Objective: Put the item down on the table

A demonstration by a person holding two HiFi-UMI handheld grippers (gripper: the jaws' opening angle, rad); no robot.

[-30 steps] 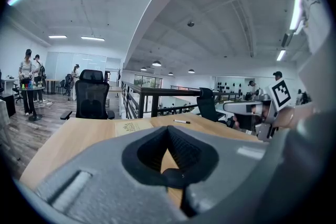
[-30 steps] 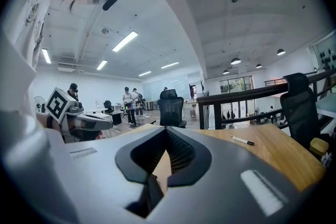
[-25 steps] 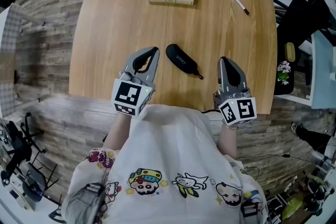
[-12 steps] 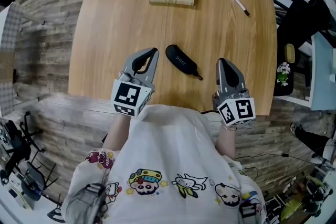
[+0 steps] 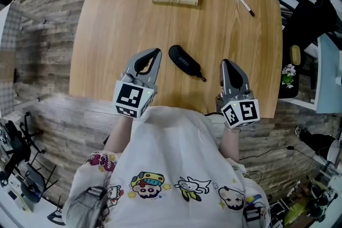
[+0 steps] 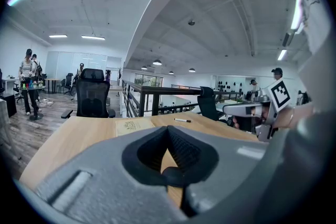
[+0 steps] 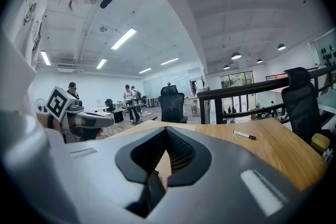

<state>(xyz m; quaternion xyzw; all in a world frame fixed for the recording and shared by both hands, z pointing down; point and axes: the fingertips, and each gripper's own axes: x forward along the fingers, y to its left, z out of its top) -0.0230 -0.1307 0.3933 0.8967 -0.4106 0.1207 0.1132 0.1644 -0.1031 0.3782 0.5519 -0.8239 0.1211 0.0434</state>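
No change since a second ago: the black case lies on the bench between left gripper and right gripper, both jaws clenched empty, so placement is judged complete.

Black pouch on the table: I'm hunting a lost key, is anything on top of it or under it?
Nothing lies on the black pouch; it rests on the table, underside hidden.

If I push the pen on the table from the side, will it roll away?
Probably yes: the pen looks thin and round, lying flat on the smooth wooden table. It seems light, so a gentle push may send it far.
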